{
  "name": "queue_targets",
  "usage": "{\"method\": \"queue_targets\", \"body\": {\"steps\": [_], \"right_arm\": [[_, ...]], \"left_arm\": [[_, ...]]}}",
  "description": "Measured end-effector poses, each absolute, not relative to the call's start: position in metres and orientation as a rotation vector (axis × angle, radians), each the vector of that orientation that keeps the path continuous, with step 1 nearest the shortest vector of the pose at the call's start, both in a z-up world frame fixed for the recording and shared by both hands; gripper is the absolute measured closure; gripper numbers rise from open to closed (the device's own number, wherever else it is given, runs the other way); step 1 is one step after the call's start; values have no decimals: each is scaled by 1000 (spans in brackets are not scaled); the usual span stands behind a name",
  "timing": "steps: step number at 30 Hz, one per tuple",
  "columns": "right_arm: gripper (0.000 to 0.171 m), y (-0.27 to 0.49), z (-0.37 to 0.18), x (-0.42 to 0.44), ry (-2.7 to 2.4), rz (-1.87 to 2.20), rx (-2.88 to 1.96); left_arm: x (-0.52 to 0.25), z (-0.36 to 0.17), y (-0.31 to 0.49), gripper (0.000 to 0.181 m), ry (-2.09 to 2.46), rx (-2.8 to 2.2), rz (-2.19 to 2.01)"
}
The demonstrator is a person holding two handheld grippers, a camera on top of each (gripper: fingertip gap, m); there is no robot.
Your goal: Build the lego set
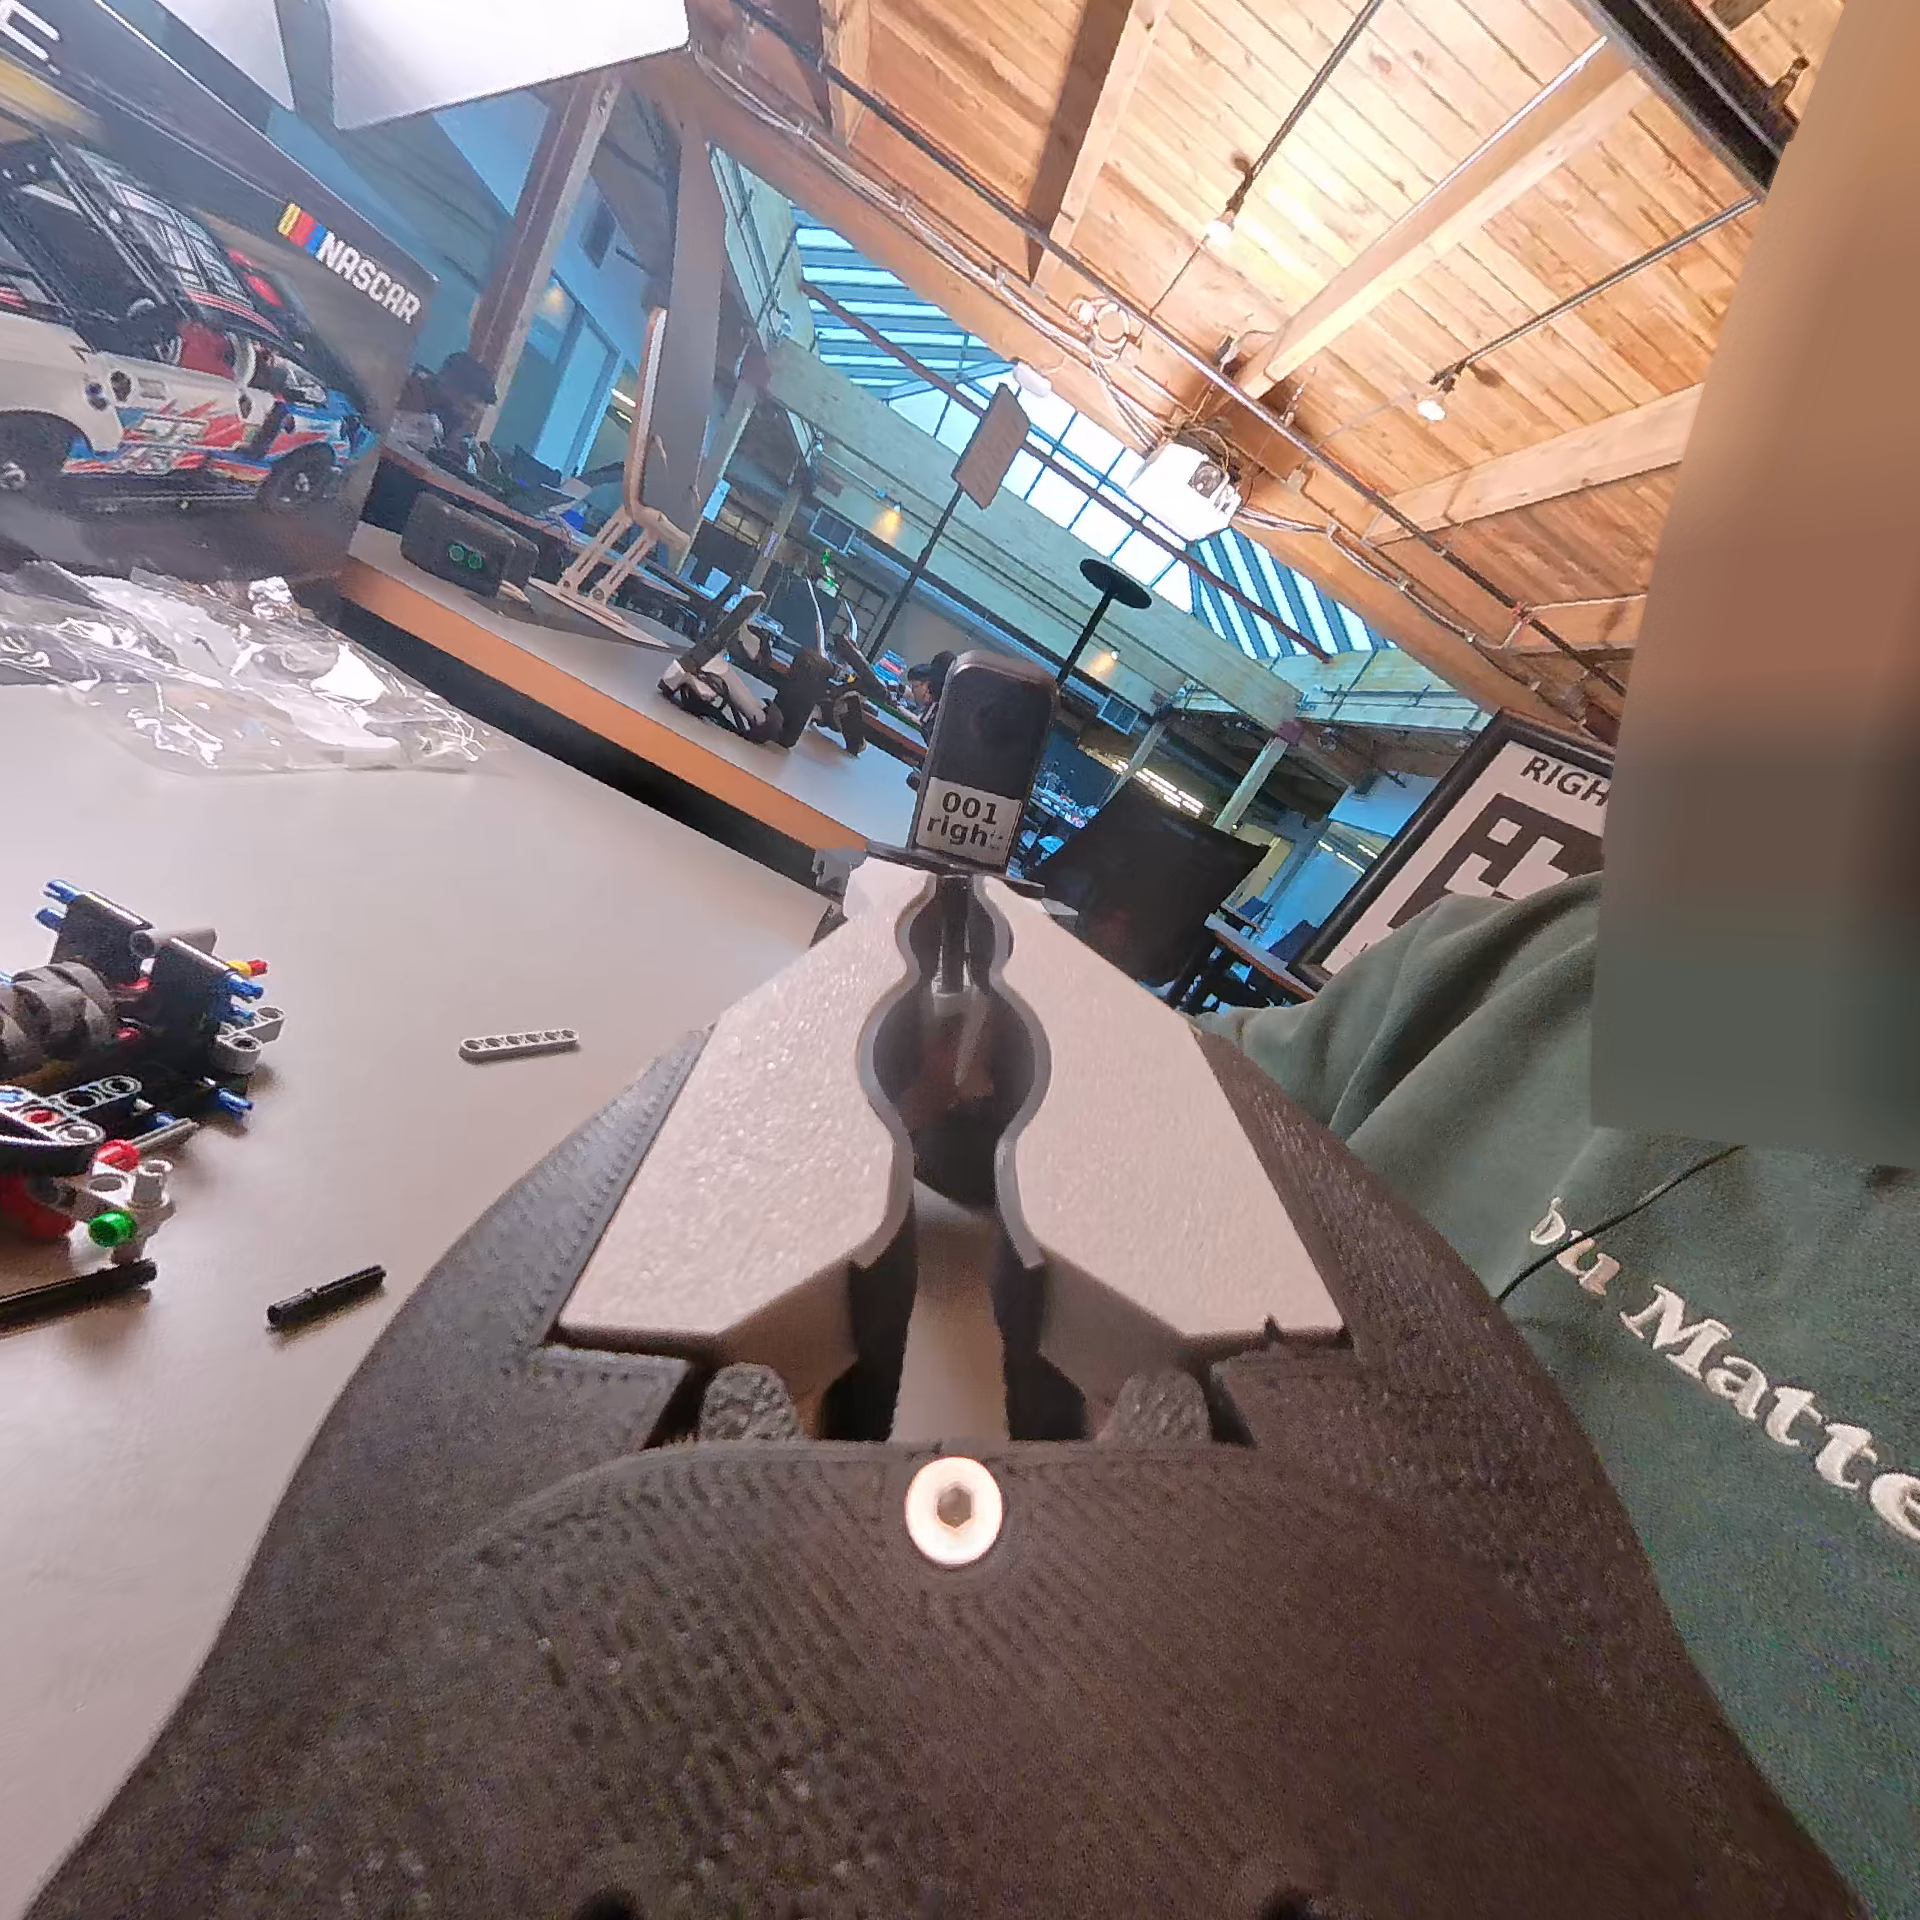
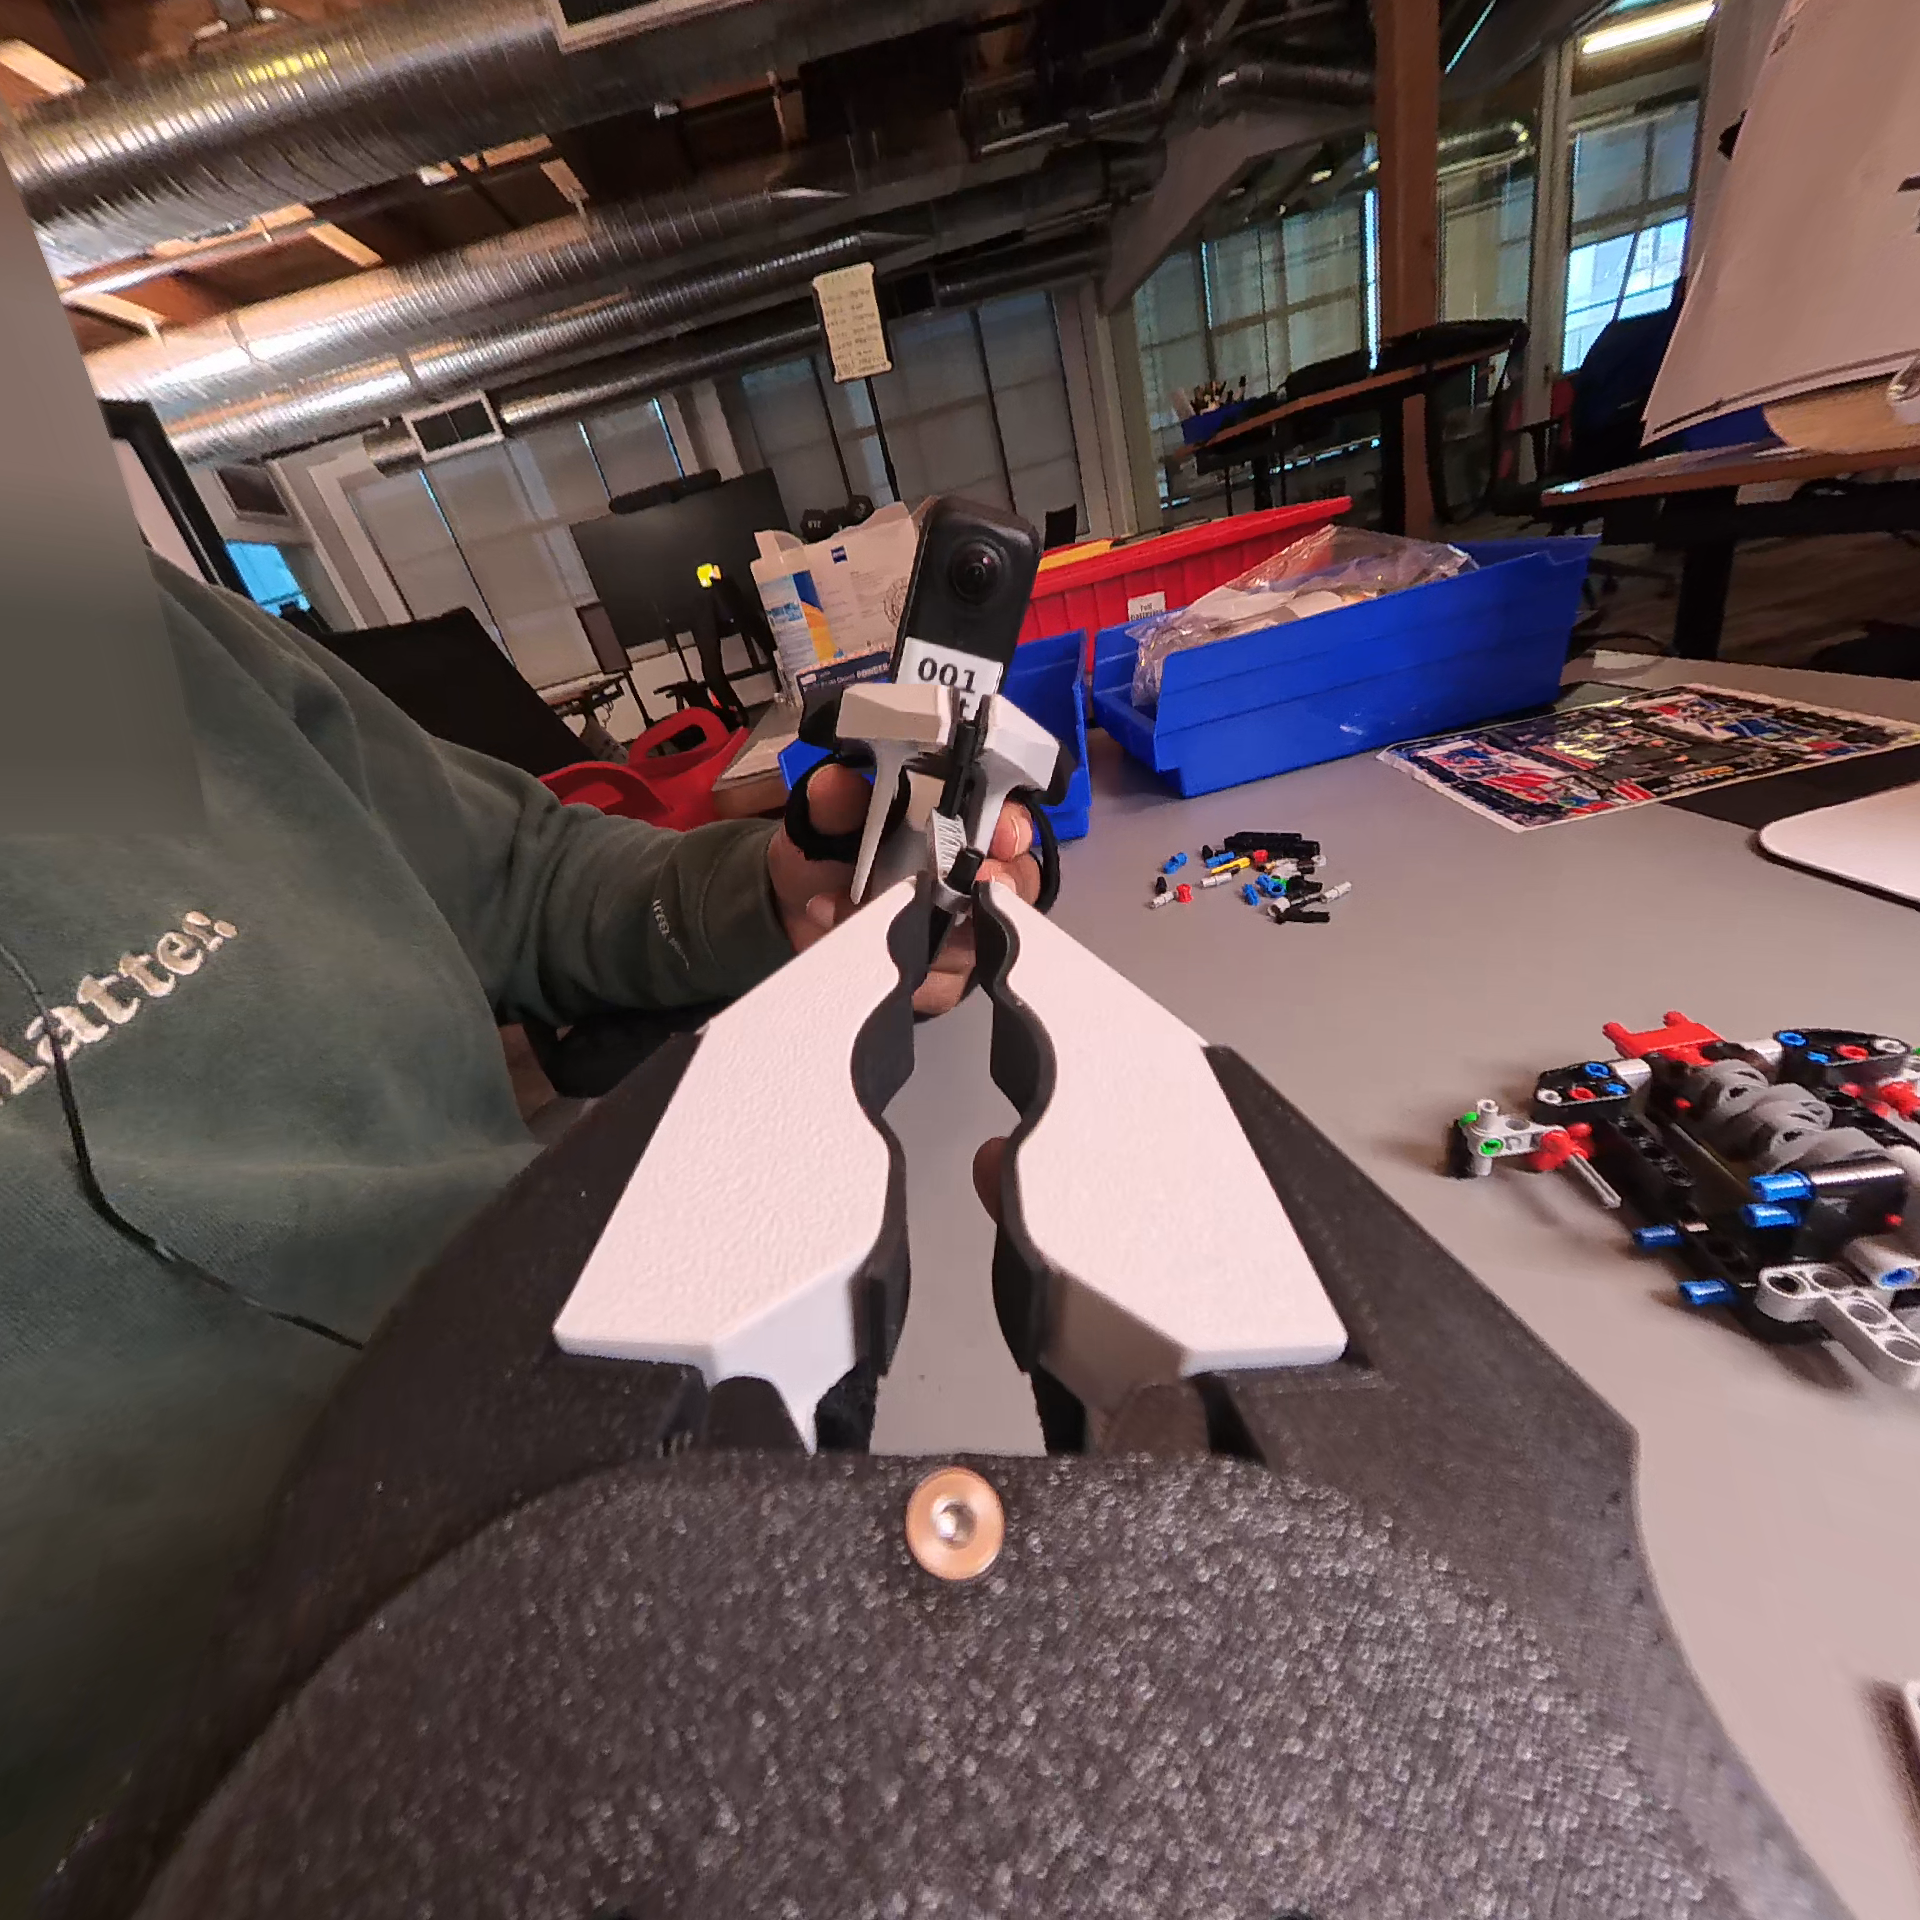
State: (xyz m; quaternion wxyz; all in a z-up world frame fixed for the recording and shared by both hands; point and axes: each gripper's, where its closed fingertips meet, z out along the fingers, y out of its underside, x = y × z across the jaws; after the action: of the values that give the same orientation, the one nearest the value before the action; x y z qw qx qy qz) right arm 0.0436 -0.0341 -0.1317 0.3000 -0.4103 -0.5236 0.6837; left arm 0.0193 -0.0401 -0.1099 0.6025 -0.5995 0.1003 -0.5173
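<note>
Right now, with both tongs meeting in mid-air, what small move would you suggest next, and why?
Probably ease the right tongs gently toward the left tongs: both appear to pinch one thin black-and-grey piece between them above the table, so it seems mid-join.

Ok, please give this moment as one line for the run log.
left gripper: shut on thin black-grey part | right gripper: tips at same part, grip unclear | lego assembly: on table, not held

Matt grey counter (image 2: 1455,987); glossy plastic lego car frame (image 2: 1745,1164) at three o'clock. Crinkled clear plastic bag (image 1: 208,665) at ten o'clock. Rough, grainy gripper (image 2: 948,904) shells; green cloth sleeve (image 2: 520,883).
</note>
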Motion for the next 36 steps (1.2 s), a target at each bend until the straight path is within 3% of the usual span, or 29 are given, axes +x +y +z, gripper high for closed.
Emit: {"method": "queue_targets", "body": {"steps": [36], "right_arm": [[166, -33, -103, 41, -1145, 1853, -983]], "left_arm": [[9, -86, -46, 178, 156, -1259, -1146]]}}
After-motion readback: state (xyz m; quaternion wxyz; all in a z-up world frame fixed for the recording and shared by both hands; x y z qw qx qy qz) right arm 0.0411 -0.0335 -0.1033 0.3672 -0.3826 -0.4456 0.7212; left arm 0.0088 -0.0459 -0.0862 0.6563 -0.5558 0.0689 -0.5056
